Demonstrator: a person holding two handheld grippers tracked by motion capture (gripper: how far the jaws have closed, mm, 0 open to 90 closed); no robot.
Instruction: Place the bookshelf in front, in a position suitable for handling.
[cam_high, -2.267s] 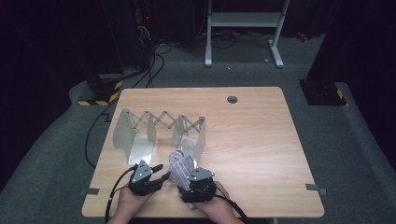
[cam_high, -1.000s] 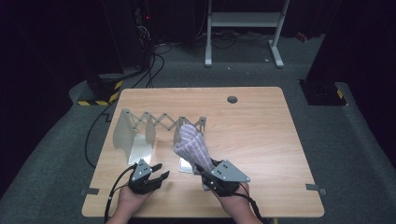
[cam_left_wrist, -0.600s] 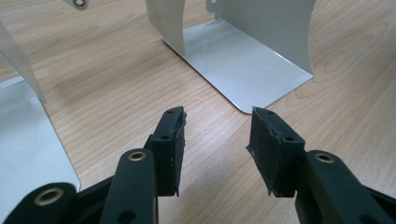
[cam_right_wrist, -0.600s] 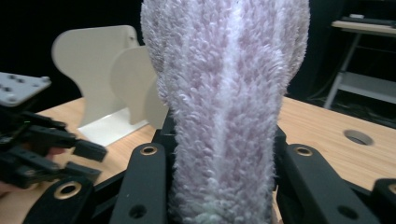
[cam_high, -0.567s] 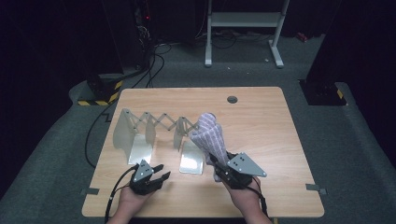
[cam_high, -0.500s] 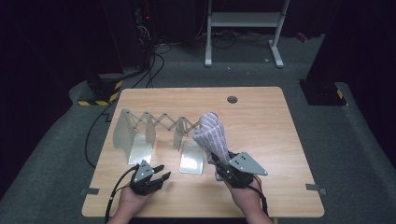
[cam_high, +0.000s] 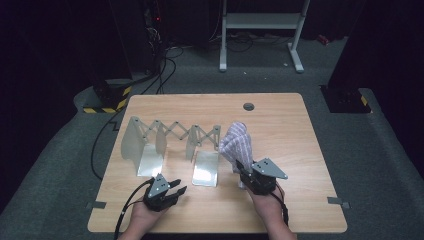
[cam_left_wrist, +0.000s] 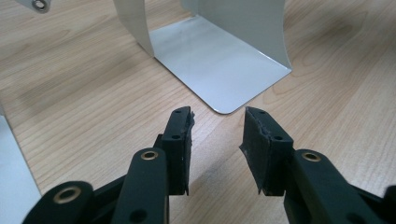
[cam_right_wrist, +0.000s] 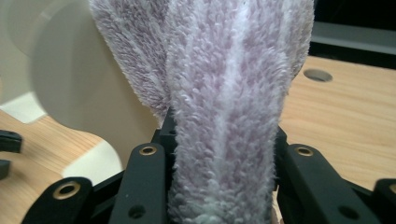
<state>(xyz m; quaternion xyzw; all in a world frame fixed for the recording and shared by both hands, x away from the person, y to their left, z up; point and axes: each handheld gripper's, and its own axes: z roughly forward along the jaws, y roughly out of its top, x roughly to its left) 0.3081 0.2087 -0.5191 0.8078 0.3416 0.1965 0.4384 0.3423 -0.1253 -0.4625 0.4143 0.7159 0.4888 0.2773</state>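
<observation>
At about one o'clock from the right gripper (cam_high: 246, 170), and rising straight out of it, stands the folded towel (cam_high: 236, 142): the jaws are clamped on its lower end, and in the right gripper view the fleecy, lilac-and-white towel (cam_right_wrist: 229, 116) swells up between the two black jaws, its long axis running upright and leaning a little toward eleven o'clock. The relation that matters for the coming move is towel to rack: the white expanding rack (cam_high: 170, 142) lies at nine to ten o'clock from the towel, and its nearest upright panel (cam_high: 215, 137) stands just beside the cloth, perhaps touching it; I cannot tell which. The free slot with its shiny base plate (cam_high: 206, 175) lies at about nine o'clock from the right gripper, so the towel probably has to travel that way and go in on edge, parallel to the panels. The right hand is plainly the nearer one. The left gripper (cam_high: 170, 191) rests near the table's front edge, at seven o'clock from that plate; its jaws have just been closing, yet stand apart with only bare wooden table (cam_left_wrist: 93, 93) between them. The panel edge seems the one obstacle.
</observation>
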